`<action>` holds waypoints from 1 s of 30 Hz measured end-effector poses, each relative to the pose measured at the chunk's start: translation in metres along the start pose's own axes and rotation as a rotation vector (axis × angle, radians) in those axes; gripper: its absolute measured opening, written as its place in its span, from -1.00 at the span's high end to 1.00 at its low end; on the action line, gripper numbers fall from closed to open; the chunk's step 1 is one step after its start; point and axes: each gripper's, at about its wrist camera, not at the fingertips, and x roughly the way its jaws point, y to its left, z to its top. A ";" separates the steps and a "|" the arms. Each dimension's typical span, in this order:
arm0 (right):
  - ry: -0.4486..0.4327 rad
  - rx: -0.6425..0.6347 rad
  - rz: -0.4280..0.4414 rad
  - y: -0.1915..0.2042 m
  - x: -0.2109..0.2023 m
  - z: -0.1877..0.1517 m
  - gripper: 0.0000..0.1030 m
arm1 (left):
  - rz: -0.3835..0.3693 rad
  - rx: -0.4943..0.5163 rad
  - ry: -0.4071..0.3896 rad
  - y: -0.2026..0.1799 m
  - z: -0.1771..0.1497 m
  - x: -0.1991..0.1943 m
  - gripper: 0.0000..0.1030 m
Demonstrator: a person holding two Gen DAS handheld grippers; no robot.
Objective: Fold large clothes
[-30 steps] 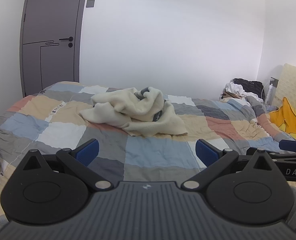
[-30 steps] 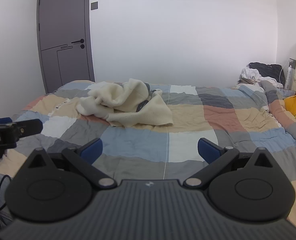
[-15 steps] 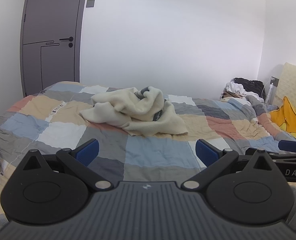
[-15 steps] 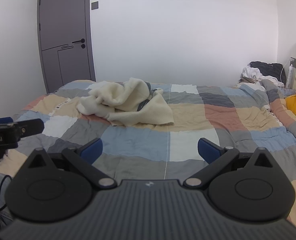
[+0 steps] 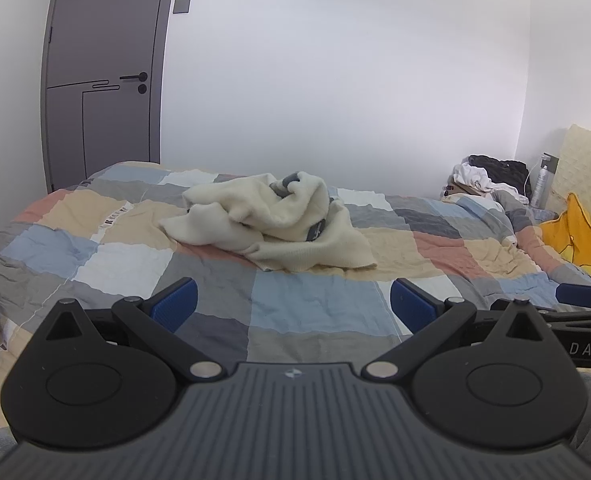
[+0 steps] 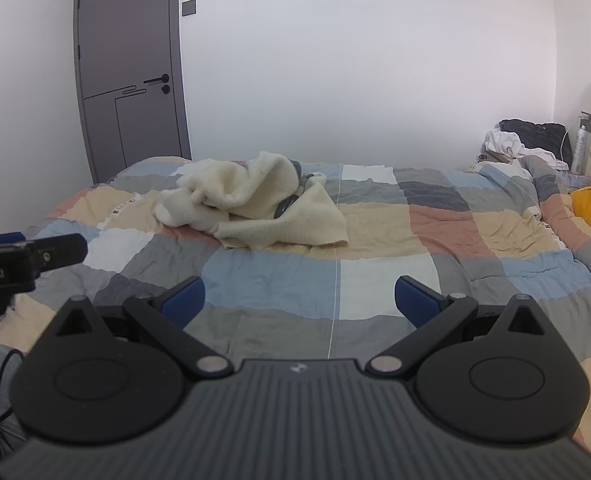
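Our left hand-held gripper (image 5: 293, 307) sits at 6 o'clock in the left wrist view, its two blue-padded fingers (image 5: 175, 305) spread wide apart and grasping nothing. Our right hand-held gripper (image 6: 300, 300) fills the same low position in the right wrist view, likewise released, with bare quilt showing between its blue pads (image 6: 415, 300). Each gripper appears in the other's view: the right one pokes in at 4 o'clock of the left view, and the left one at 9 o'clock of the right view.

Beyond both grippers lies a bed covered by a patchwork quilt (image 5: 303, 308) in blue, grey, tan, white and salmon squares. The cream sweater (image 5: 271, 224) lies crumpled in a heap on the quilt, well apart from the fingers, at about 12 o'clock in the left view and toward 11 o'clock in the right view (image 6: 255, 208). It has dark grey trim showing among the folds.

A grey door (image 5: 103, 72) stands at 10 o'clock. At 3 o'clock we see a yellow pillow (image 5: 579, 232), and behind it a pile of dark and white clothes (image 5: 491, 172) against the white wall.
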 end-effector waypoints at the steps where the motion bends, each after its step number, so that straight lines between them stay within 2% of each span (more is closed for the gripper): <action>1: -0.001 0.001 0.001 0.000 -0.001 -0.001 -1.00 | -0.001 0.000 0.000 0.000 0.000 0.000 -1.00; 18: 0.015 0.007 0.034 -0.003 0.002 -0.008 -1.00 | 0.053 -0.005 -0.014 -0.006 -0.002 -0.005 -1.00; 30: 0.019 0.010 0.032 -0.002 -0.002 -0.012 -1.00 | 0.047 -0.016 -0.023 -0.004 -0.005 -0.016 -1.00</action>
